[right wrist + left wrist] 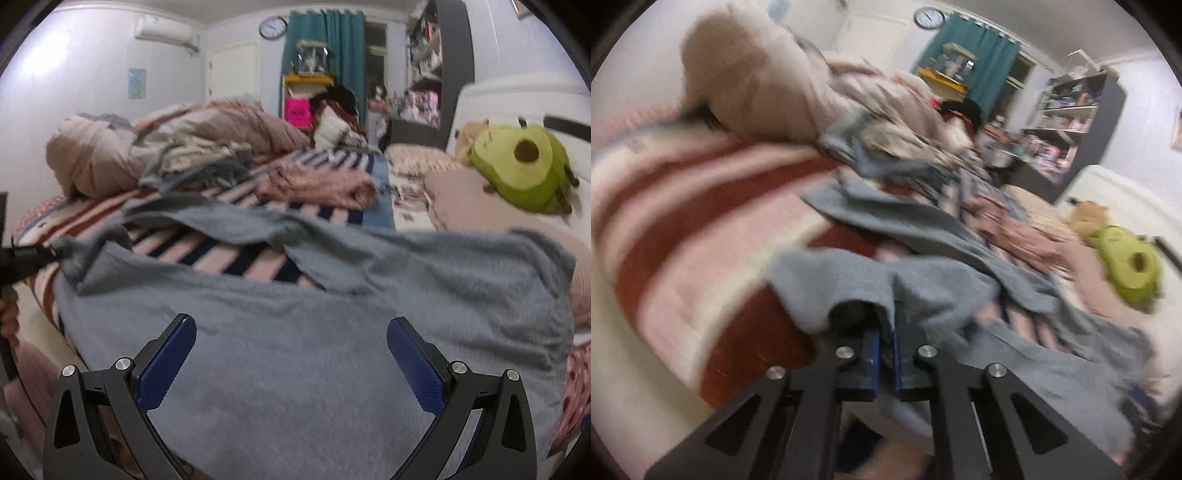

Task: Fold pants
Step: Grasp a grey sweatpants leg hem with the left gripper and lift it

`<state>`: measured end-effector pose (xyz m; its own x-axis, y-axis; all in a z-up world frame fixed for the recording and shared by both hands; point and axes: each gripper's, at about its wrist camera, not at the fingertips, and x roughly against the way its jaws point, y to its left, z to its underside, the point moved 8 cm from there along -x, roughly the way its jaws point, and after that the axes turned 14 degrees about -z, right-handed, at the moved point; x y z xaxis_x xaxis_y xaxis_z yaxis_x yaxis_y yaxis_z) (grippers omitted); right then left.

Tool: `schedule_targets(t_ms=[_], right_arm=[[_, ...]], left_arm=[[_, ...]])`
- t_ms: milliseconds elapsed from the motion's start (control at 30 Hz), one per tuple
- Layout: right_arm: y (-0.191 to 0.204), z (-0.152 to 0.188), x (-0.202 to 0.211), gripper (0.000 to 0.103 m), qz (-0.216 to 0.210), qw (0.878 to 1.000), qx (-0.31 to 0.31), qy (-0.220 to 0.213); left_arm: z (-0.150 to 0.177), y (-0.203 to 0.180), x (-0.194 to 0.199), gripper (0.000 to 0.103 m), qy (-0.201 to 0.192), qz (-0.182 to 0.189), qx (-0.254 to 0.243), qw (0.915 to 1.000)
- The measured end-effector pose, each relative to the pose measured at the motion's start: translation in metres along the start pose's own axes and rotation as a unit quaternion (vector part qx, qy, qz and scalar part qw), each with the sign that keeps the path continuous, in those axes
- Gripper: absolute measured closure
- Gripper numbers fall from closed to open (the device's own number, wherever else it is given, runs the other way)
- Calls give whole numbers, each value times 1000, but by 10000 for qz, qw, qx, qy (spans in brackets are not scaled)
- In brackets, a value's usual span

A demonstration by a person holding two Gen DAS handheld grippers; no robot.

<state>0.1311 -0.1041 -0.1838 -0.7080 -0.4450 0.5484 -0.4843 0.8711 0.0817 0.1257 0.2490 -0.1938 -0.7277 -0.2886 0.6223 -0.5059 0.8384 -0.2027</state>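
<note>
Grey-blue pants [295, 332] lie spread on the striped bed cover [236, 254]. In the left wrist view the pants [923, 280] drape over my left gripper [886, 332], which is shut on a cloth edge; the fingertips are partly hidden by fabric. That gripper also shows at the far left of the right wrist view [40, 254], pulling a pants end. My right gripper [291, 332] is open, its blue pads [170, 358] wide apart just above the broad part of the pants, holding nothing.
A bundled beige duvet [122, 155] and loose clothes lie at the back of the bed. A pink garment [317, 184] lies mid-bed. A green avocado plush [517, 166] sits on a pillow at right. Shelves [1071, 122] stand behind.
</note>
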Motion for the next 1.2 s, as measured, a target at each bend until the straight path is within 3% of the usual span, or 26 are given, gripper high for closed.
schedule_targets(t_ms=[133,200,267,333,367,400,467,600,667,767,867,967,1200], right_arm=[[-14,7,2,0,51,9998,-211,19],[-15,7,4,0,32,9997,-245,-30],[-15,5,5,0,-32,9996,-285,-78],[-12,4,3,0,-101,9994,-308,-81],[-11,3,3,0,-132,9994,-312,-79],[-9,2,2,0,-131,9994,-304,-84],[-8,1,3,0,-107,9995,-293,-103],[-6,-2,6,0,-106,9993,-316,-158],[-4,-2,5,0,-152,9993,-311,-151],[3,-1,3,0,-251,9993,-250,-134],[7,1,2,0,-318,9992,-189,-122],[9,3,1,0,-360,9991,-200,-126],[7,5,1,0,-342,9991,-209,-130]], left_arm=[[-40,50,-3,101,-336,-686,485,9959],[-62,81,-6,100,-568,-1099,750,9895],[-74,96,-17,98,-507,-1187,839,9881],[-79,102,-27,94,-385,-1051,895,9897],[-83,102,-31,85,-366,-931,885,9910],[-85,101,-34,61,-298,-871,840,9922],[-86,98,-26,40,-329,-706,838,9934],[-79,87,-2,24,-328,-320,778,9959],[-71,82,7,22,-231,-100,702,9972],[-54,83,7,19,78,-198,572,9981],[-31,78,7,19,332,88,598,9976],[-9,77,-3,19,594,-101,517,9968],[8,71,-40,32,963,-123,658,9931]])
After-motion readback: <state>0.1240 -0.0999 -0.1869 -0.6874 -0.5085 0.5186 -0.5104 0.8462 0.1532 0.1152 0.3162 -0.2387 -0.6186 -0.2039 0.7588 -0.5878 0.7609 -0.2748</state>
